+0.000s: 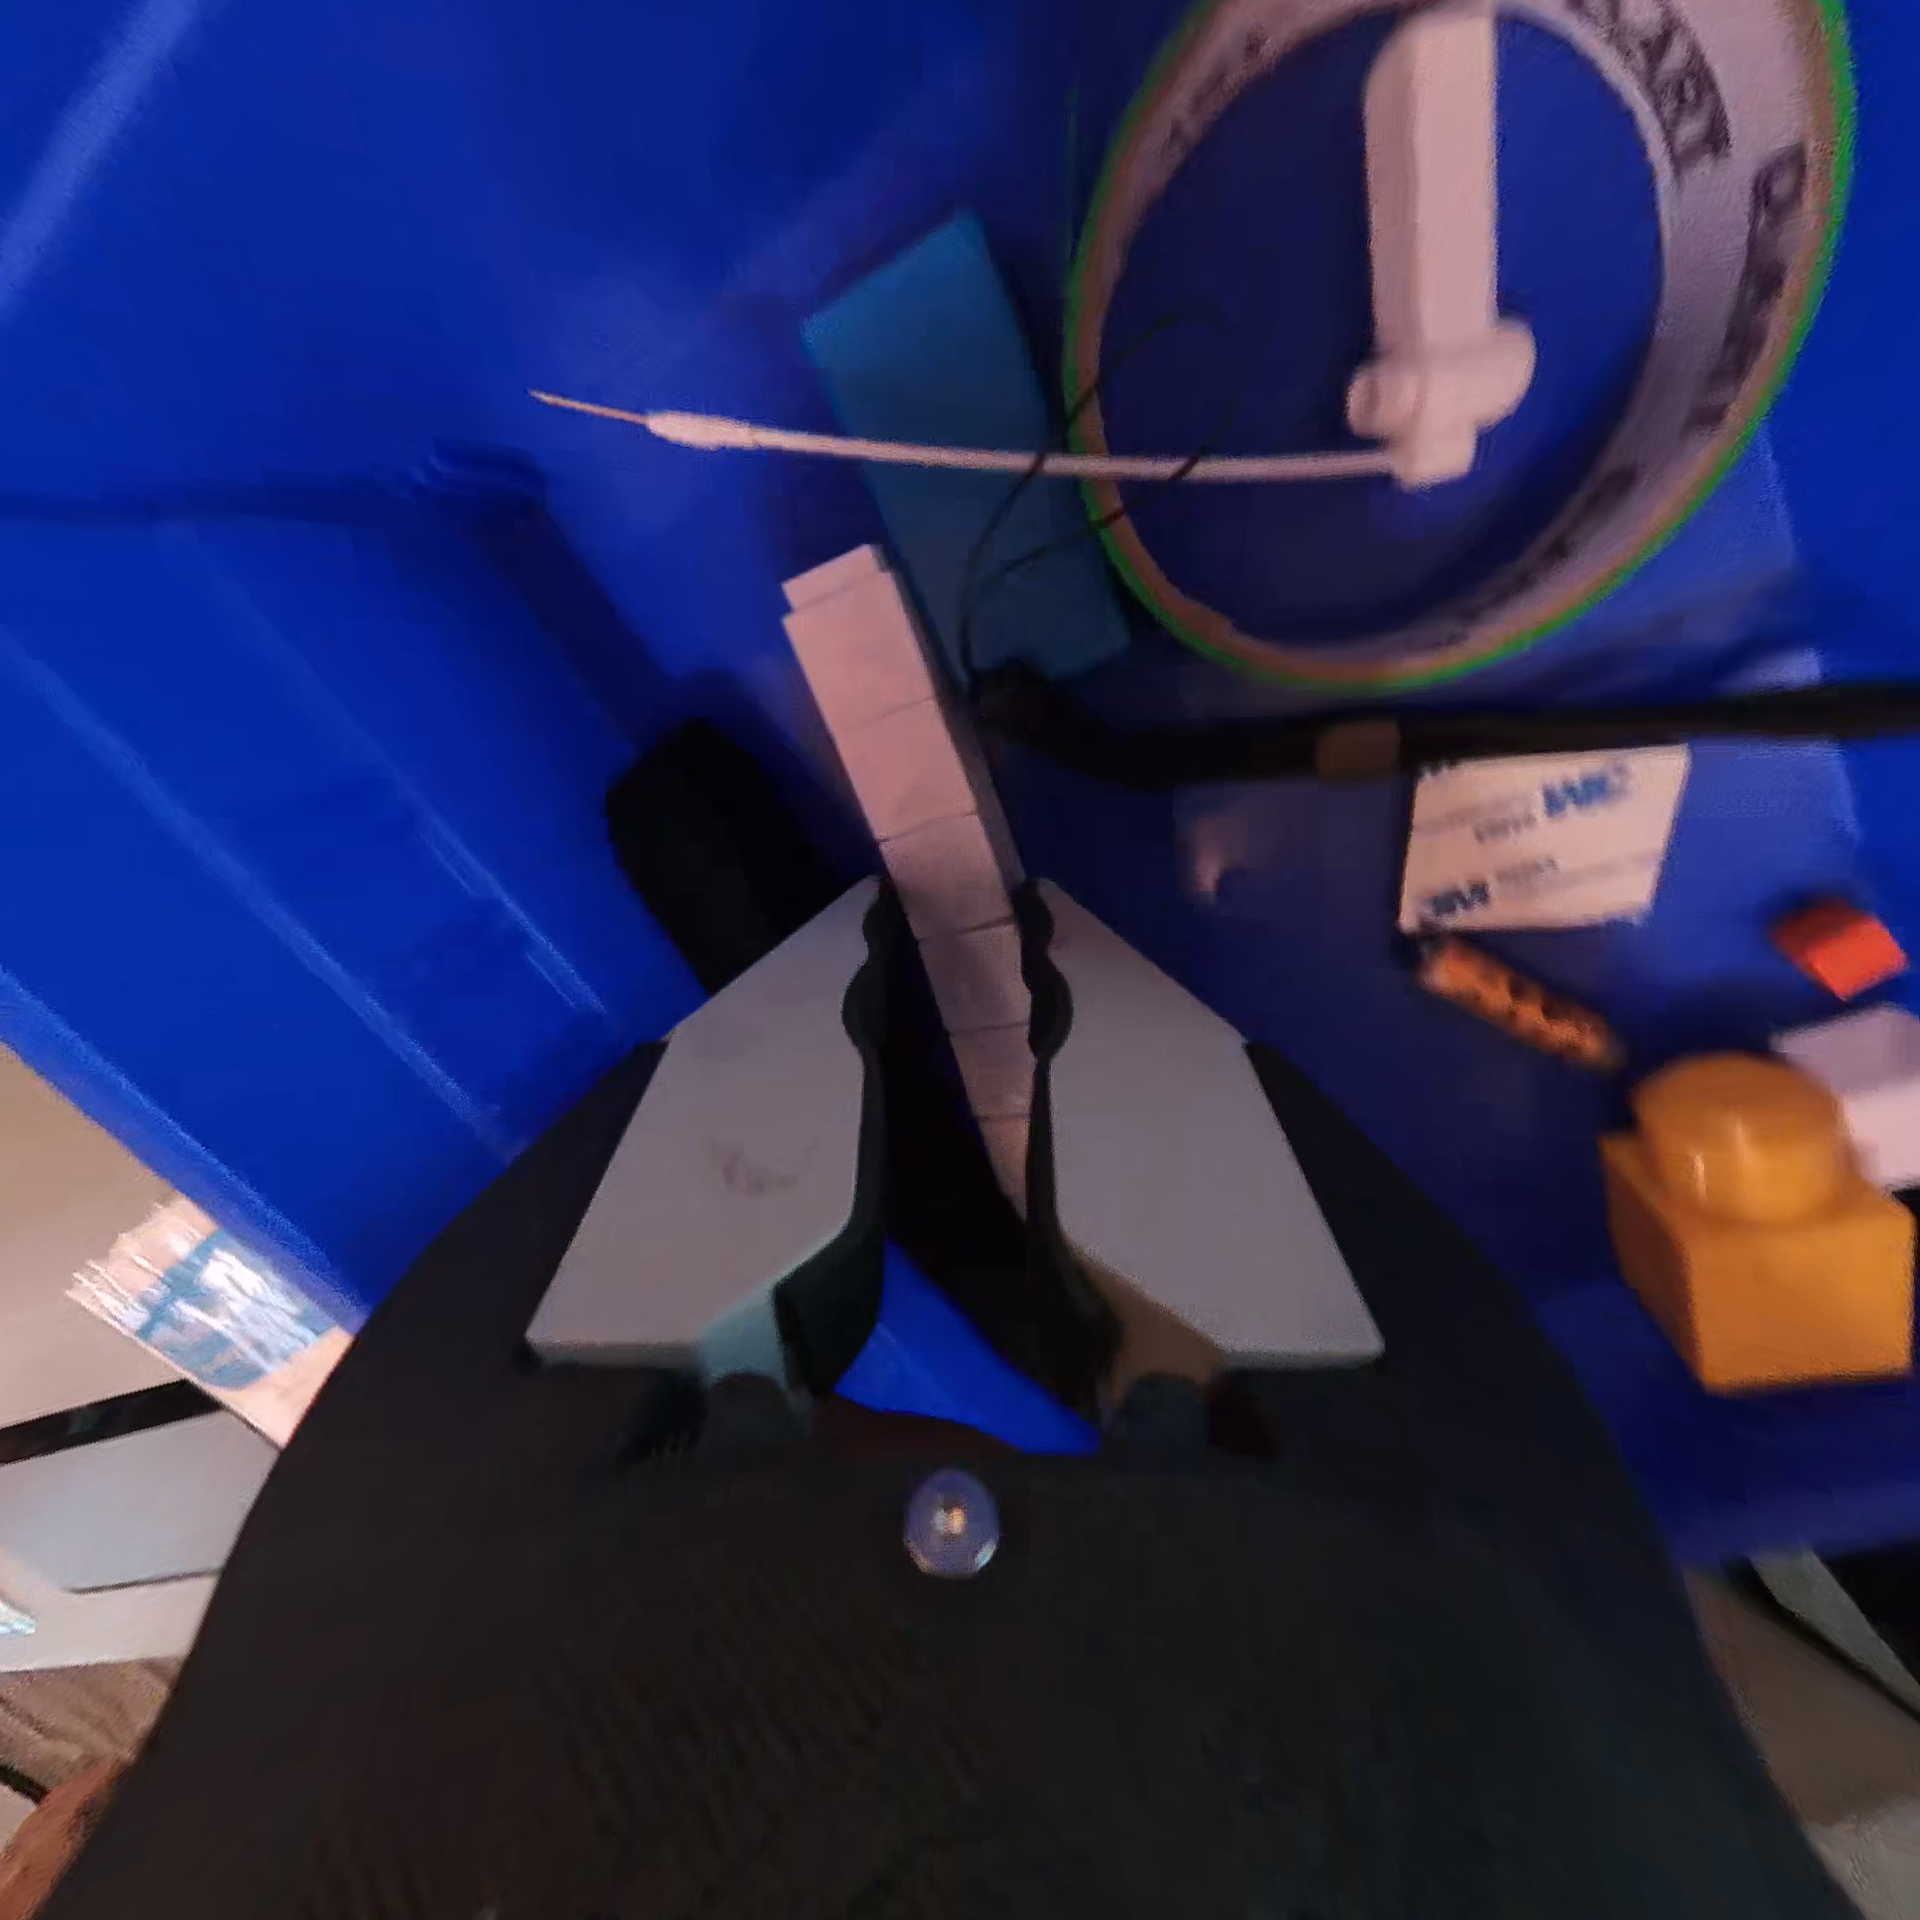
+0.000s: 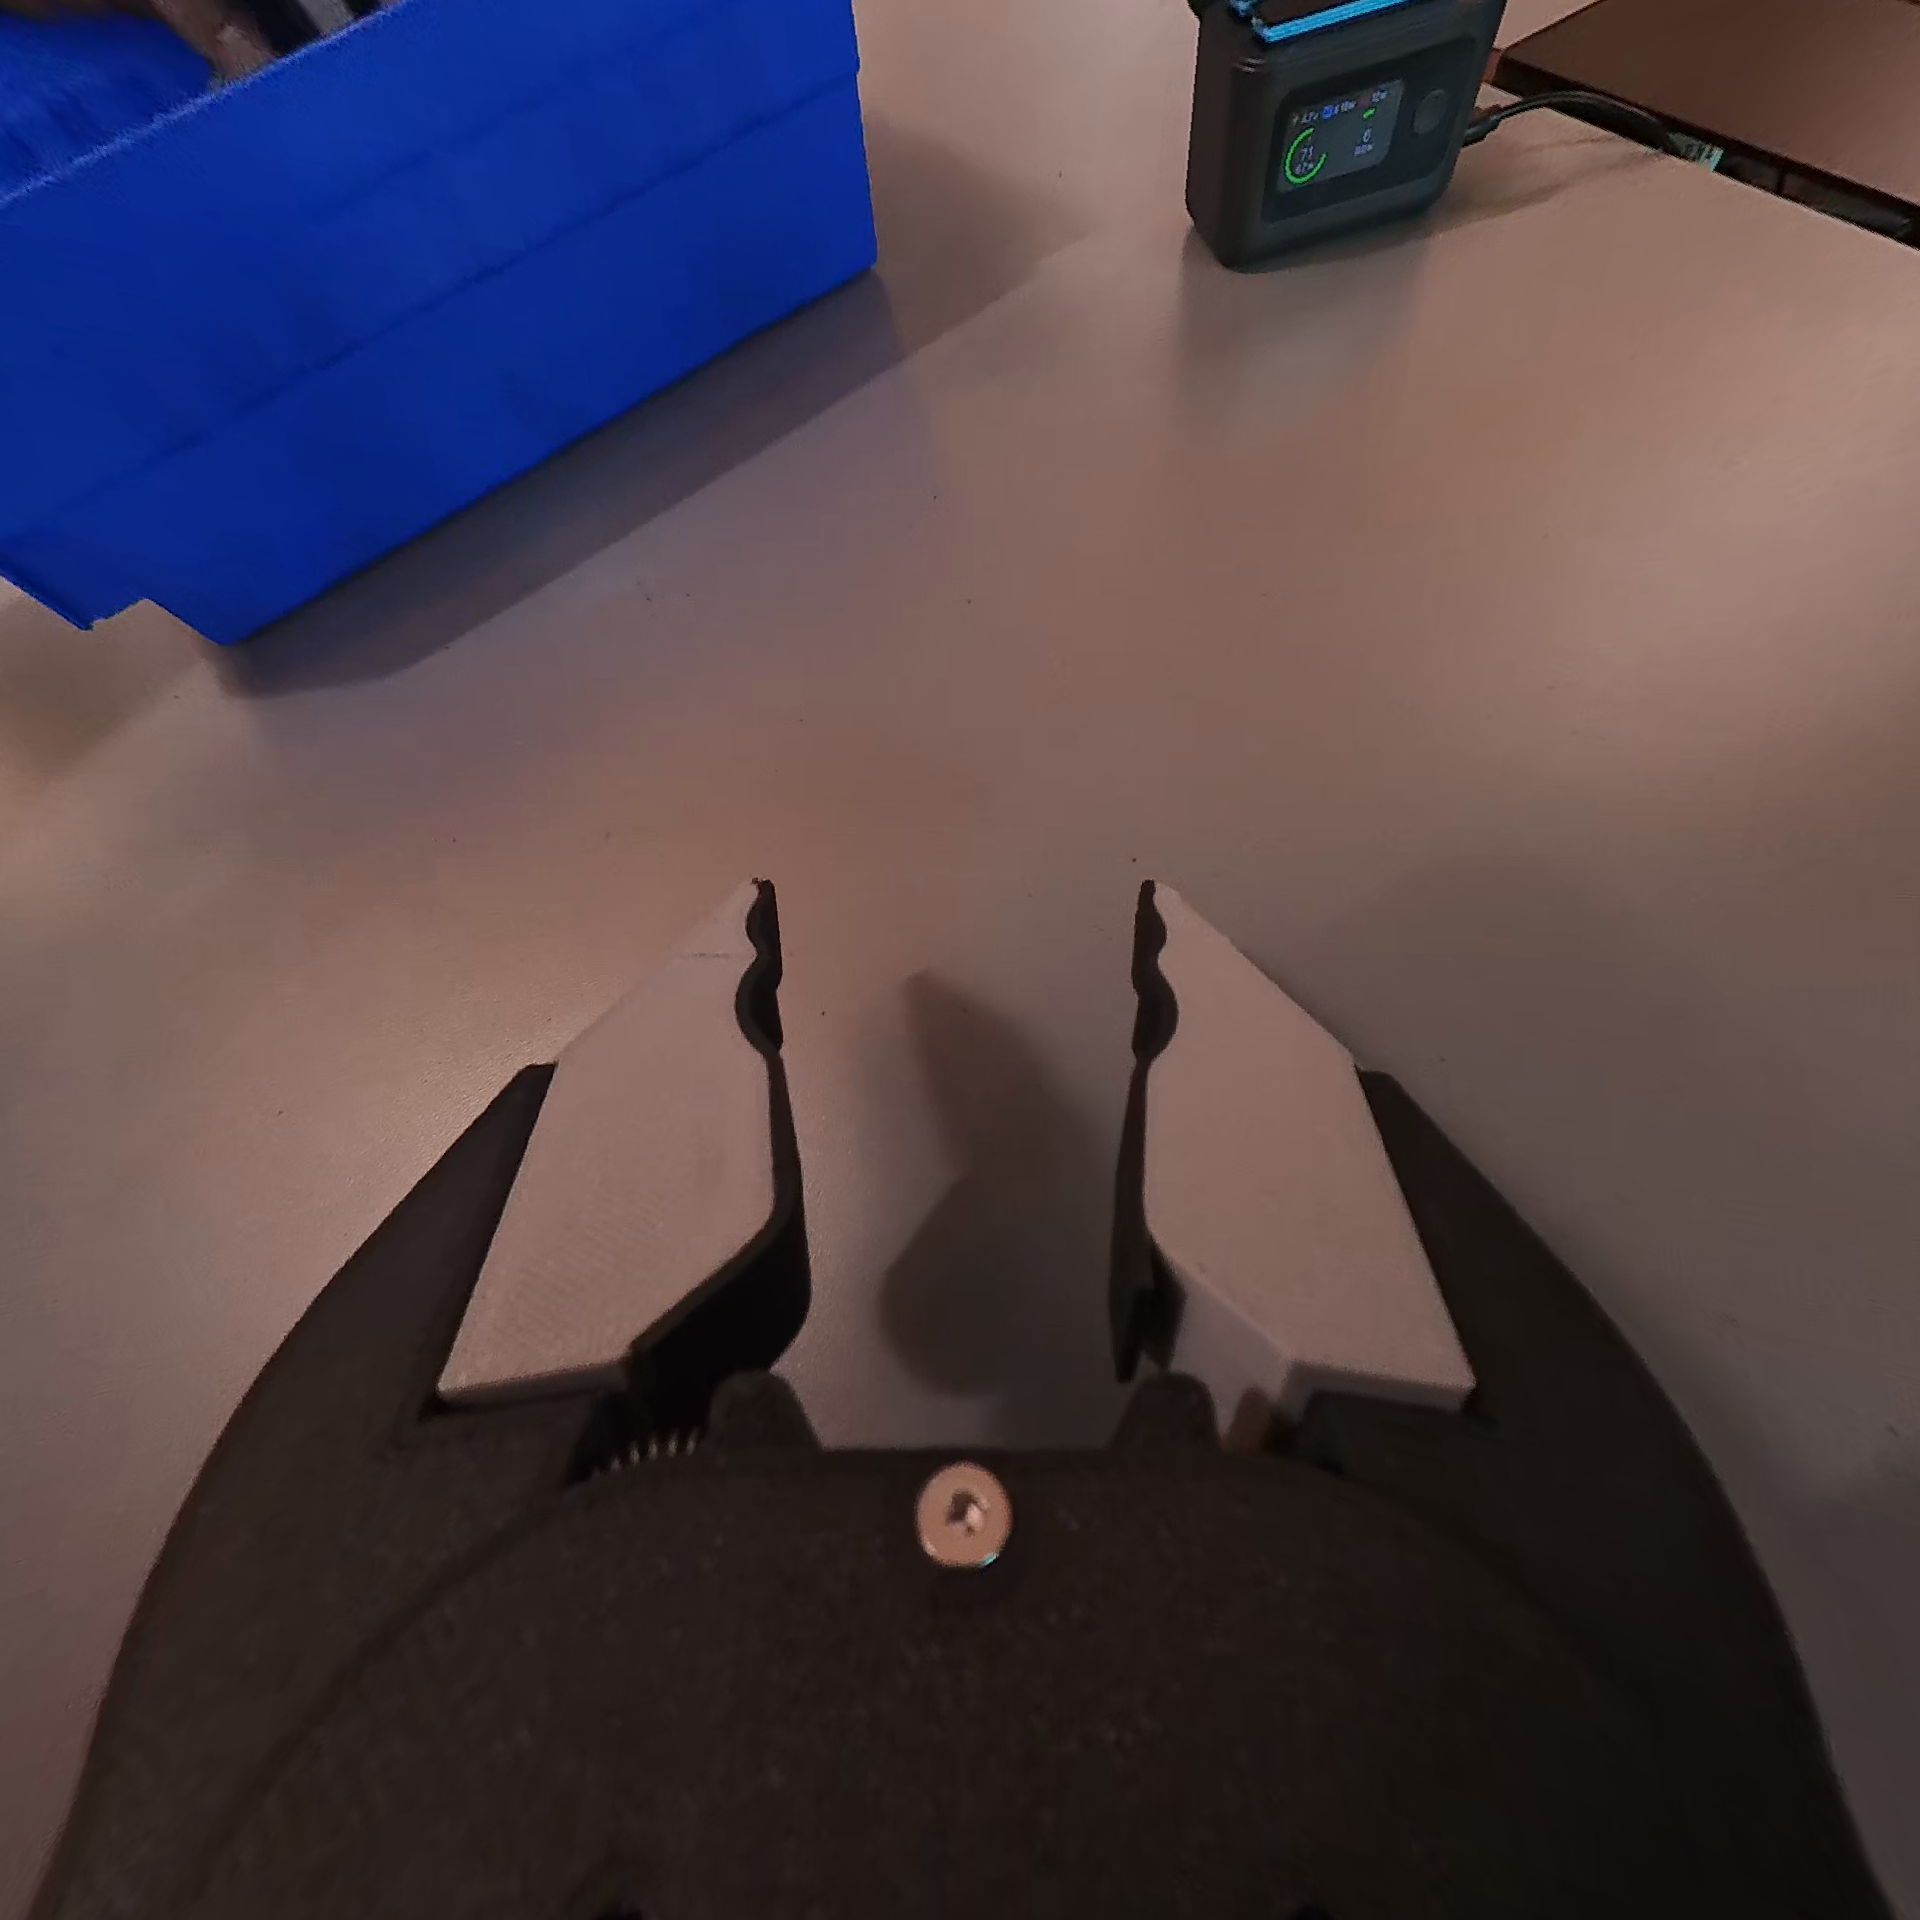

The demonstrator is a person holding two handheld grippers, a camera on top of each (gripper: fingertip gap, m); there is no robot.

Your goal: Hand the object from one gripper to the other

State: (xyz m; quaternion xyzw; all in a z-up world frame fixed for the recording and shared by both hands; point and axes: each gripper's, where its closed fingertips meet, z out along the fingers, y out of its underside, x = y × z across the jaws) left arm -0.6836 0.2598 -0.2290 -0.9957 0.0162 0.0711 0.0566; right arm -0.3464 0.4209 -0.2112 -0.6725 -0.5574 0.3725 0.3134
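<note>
Two claws: the left claw (image 1: 956, 904) grips a white segmented strip (image 1: 914, 769) over the blue bin (image 1: 312, 520); the right claw (image 2: 956, 904) gapes empty.

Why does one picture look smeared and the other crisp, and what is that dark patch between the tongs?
Left wrist view: motion blur smears the tape roll and yellow brick; straight bin edges bow from the wide lens. Right wrist view: sharp, evenly lit; the patch is the right tongs' shadow on the table.

- White segmented strip (image 1: 940, 831): long, flat, scored into small squares.
- Pinched between the left tool (image 1: 954, 904) fingers; free end points up and away over the blue bin (image 1: 312, 520) interior.
</note>
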